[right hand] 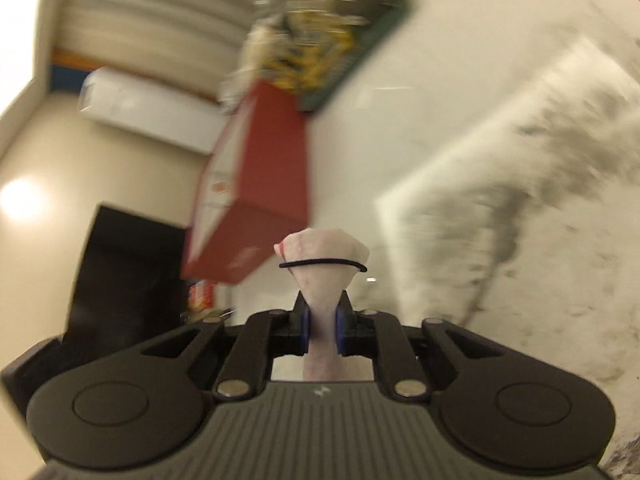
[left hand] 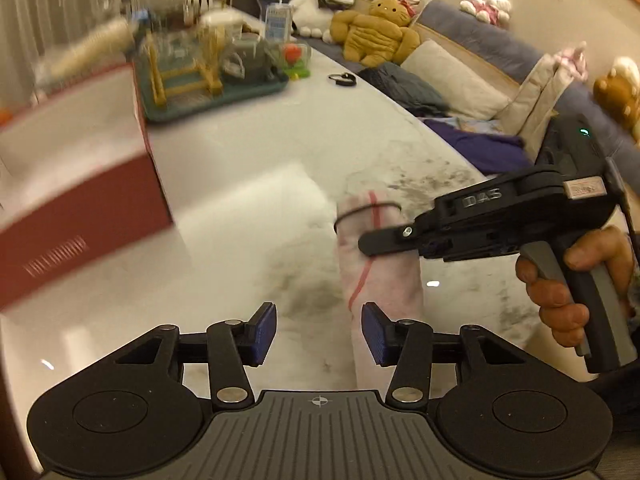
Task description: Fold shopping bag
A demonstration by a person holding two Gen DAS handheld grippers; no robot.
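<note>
A pale marble table (left hand: 248,152) fills most of the left wrist view, with a red box (left hand: 76,216) at its left edge and a green tray (left hand: 212,92) of blurred clutter at the far end. A sofa (left hand: 492,40) with cushions and plush toys runs along the far right.

The right gripper (right hand: 321,330) is clamped on the shopping bag (right hand: 323,254), a folded pale pink bundle with a black elastic band (right hand: 322,264) around it. Its blue pads (right hand: 305,330) squeeze the bundle's narrow waist, and the banded end fans out just beyond the fingertips. In the left wrist view a hand (left hand: 568,292) grips that tool's handle at the right, and the bag (left hand: 380,276) appears to hang just above the table.

The left gripper (left hand: 319,332) has its jaws apart and holds nothing. The bundle's near end lies beside its right pad (left hand: 374,334), perhaps brushing it.
</note>
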